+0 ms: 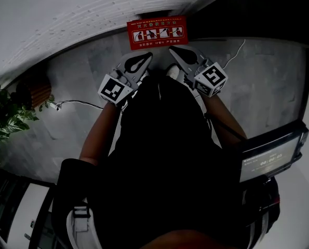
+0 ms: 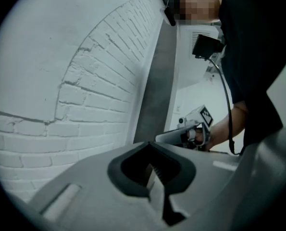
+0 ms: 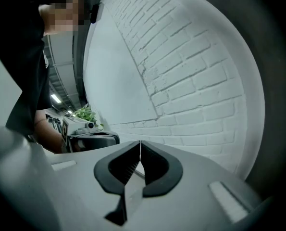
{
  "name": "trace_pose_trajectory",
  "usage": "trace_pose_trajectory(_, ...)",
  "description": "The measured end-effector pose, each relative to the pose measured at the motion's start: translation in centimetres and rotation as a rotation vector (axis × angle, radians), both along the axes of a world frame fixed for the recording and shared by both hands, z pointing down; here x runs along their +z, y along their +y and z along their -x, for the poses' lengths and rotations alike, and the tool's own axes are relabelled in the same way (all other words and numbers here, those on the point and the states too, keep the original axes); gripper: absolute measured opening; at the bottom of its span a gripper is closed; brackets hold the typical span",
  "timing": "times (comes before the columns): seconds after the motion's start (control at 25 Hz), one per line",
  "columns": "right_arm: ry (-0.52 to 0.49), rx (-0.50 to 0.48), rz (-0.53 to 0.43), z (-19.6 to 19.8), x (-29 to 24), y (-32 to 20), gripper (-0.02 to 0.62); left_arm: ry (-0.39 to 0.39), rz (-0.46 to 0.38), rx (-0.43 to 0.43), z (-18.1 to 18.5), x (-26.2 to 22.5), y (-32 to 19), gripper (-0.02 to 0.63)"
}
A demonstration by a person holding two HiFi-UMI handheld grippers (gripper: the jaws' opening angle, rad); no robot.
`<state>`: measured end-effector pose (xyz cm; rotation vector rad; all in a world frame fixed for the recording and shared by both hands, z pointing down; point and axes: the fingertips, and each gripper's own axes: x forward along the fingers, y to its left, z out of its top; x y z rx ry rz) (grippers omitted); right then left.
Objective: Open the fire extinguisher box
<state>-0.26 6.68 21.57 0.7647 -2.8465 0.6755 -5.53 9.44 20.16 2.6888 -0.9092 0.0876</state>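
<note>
The fire extinguisher box (image 1: 157,32) is a red box with white pictograms on its top, standing on the grey floor against the white brick wall, lid down. Both grippers are held side by side in front of the person's dark torso, just short of the box. My left gripper (image 1: 145,58) is shut with nothing in it; its tips meet in the left gripper view (image 2: 150,144). My right gripper (image 1: 173,50) is also shut and empty, jaws meeting (image 3: 140,143). Each gripper view looks along the wall and shows the other gripper: the right gripper (image 2: 181,136) and the left gripper (image 3: 92,139). The box is in neither gripper view.
A white brick wall (image 1: 66,14) runs behind the box. A green plant (image 1: 3,121) and a round brown object (image 1: 35,90) stand at the left. A thin cable (image 1: 76,104) lies on the floor. A device with a lit screen (image 1: 271,157) hangs at the person's right side.
</note>
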Motion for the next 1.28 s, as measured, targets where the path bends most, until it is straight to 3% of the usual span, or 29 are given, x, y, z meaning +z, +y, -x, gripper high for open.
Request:
trace_pose_trajectory(0.16, -0.061, 0.002, 0.146, -0.9, 5.6, -2.0, 0.011, -0.046, 0.028, -0.034, -0.7, 5.1, -1.1, 0.003)
trace_pose_trajectory(0.28, -0.082, 0.044, 0.251, -1.8, 11.1, -2.9, 0.011, -0.074, 0.097, -0.053, -1.7, 9.3, -1.5, 0.002)
trace_pose_trajectory(0.4, -0.106, 0.097, 0.356, -2.3, 16.4, -3.2, 0.011, -0.071, 0.091, -0.079, -2.0, 13.2, -2.3, 0.002)
trace_pose_trajectory(0.68, -0.114, 0.162, 0.519, -2.8, 27.5, -1.5, 0.011, -0.103, 0.173, -0.105, -2.7, 21.2, -3.3, 0.003)
trace_pose_trajectory(1.0, -0.179, 0.244, 0.754, -2.7, 38.4, 0.6, 0.015, -0.167, 0.251, -0.013, -5.4, 27.6, -0.1, 0.003)
trace_pose_trajectory(1.28, -0.208, 0.282, 0.866, -3.2, 43.9, 1.3, 0.092, -0.194, 0.26, 0.035, -6.7, 29.8, 0.9, 0.003)
